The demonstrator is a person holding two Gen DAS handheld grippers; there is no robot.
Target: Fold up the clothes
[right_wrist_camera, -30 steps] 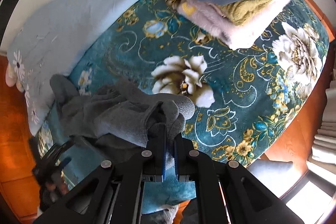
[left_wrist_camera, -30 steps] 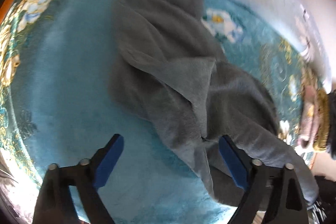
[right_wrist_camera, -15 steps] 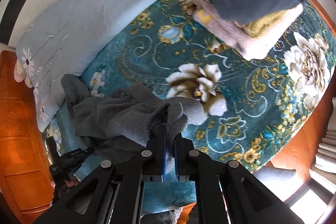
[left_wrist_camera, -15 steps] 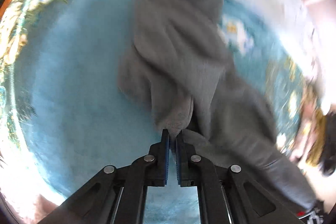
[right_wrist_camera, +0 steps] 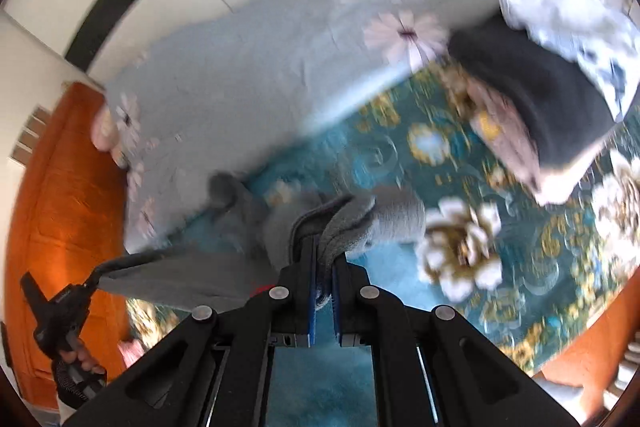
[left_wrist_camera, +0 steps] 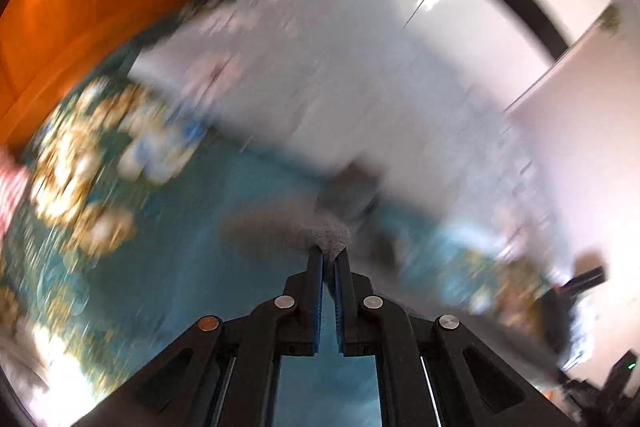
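A grey fleece garment point(right_wrist_camera: 248, 223) hangs lifted over the teal floral bed cover point(right_wrist_camera: 520, 267). My right gripper point(right_wrist_camera: 325, 251) is shut on a bunched edge of it. My left gripper point(left_wrist_camera: 329, 254) is shut on another edge of the grey garment point(left_wrist_camera: 280, 227); this view is heavily blurred. In the right wrist view the left gripper point(right_wrist_camera: 94, 275) shows at lower left, with the grey cloth stretched between the two grippers. The garment's far end point(right_wrist_camera: 224, 187) trails on the bed.
A stack of folded clothes point(right_wrist_camera: 544, 99), dark grey on top of pink and yellow, sits on the bed at the right. A pale blue flowered quilt point(right_wrist_camera: 260, 67) lies along the back. An orange wooden headboard point(right_wrist_camera: 60, 187) stands at the left.
My left gripper closed on the grey garment, then lifted it and swung up fast. My right gripper, still shut on the garment, rose too, and the cloth now stretches between them.
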